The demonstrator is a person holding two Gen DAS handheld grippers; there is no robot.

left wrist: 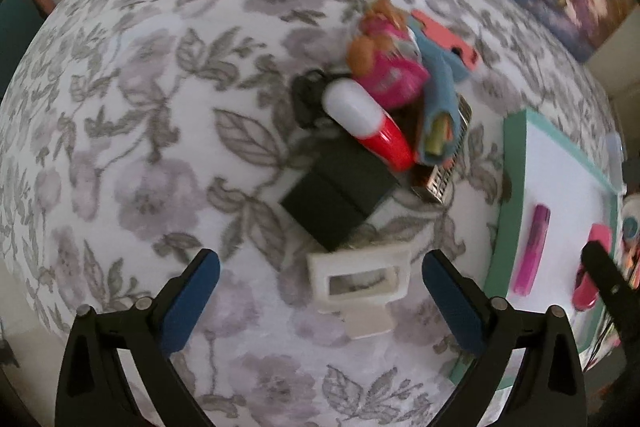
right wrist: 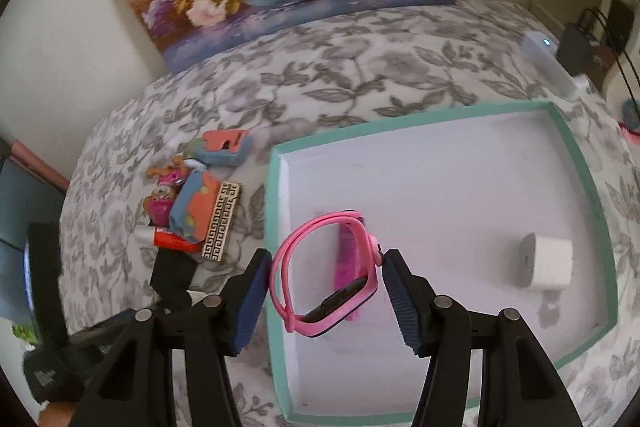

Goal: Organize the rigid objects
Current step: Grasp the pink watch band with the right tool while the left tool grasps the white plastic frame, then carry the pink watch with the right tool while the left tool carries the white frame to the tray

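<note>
Here the sorting is midway: the right claw (right wrist: 325, 301) holds a pink smartwatch (right wrist: 332, 267) over the near left part of a teal-rimmed tray (right wrist: 274, 227), its pads pressed against the looped strap on one side and the watch case on the other. Judging from this, the step in hand is carrying the watch into the tray; the next move would call for lowering it onto bare white floor beside the pink marker (right wrist: 346, 259) lying under it, then spreading the pads. A white charger block (right wrist: 546, 261) already sits well to the right in the tray.

The left claw (left wrist: 320, 303) hangs wide open, pointing down at the flowered bedspread (left wrist: 140, 107), with a white plastic frame (left wrist: 360, 281) lying between its pads but untouched. That frame looks like its next pick.

Just beyond lies the unsorted heap: a black box (left wrist: 340, 195), a red-and-white capsule-shaped thing (left wrist: 368, 123), a pink doll (left wrist: 384, 67), and a gold-patterned box (right wrist: 222, 223).

The watch is glossy pink with a dark screen and a closed strap; it looks light and rigid enough at the case.
</note>
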